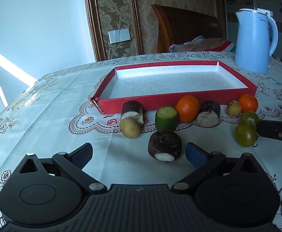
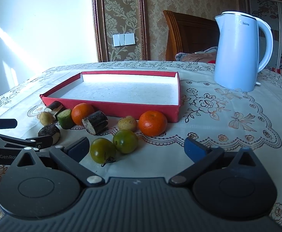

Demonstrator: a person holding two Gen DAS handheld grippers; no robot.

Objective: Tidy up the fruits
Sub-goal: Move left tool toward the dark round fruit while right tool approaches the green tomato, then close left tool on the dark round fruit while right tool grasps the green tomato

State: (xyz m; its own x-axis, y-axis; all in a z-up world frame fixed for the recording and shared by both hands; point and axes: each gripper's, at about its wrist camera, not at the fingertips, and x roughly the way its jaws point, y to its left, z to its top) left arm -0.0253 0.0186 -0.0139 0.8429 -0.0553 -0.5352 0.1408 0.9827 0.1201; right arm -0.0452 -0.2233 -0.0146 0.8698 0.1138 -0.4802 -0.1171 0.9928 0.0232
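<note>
Red tray point(image 1: 137, 104) on lace-covered counter point(image 1: 44, 116), bare inside, fruit scattered along its near wall. Left to right in left wrist view: dark cut stub point(image 1: 132, 111), tan round fruit point(image 1: 130, 127), green cut piece point(image 1: 166, 120), orange point(image 1: 187, 111), second dark stub point(image 1: 208, 114), small tan fruit point(image 1: 233, 108), second orange point(image 1: 248, 102). Two green tomatoes point(image 2: 103, 150) touching, nearest right side. Dark brown piece point(image 1: 165, 145), possibly a water chestnut, nearest of all. Left hand-held gripper point(image 1: 139, 153) spread wide, gripping nothing, that brown piece just beyond its tips. Right hand-held gripper point(image 2: 137, 147) likewise wide apart and unloaded, tomatoes between its fingers' reach. Blue kettle point(image 2: 239, 56) far right.
</note>
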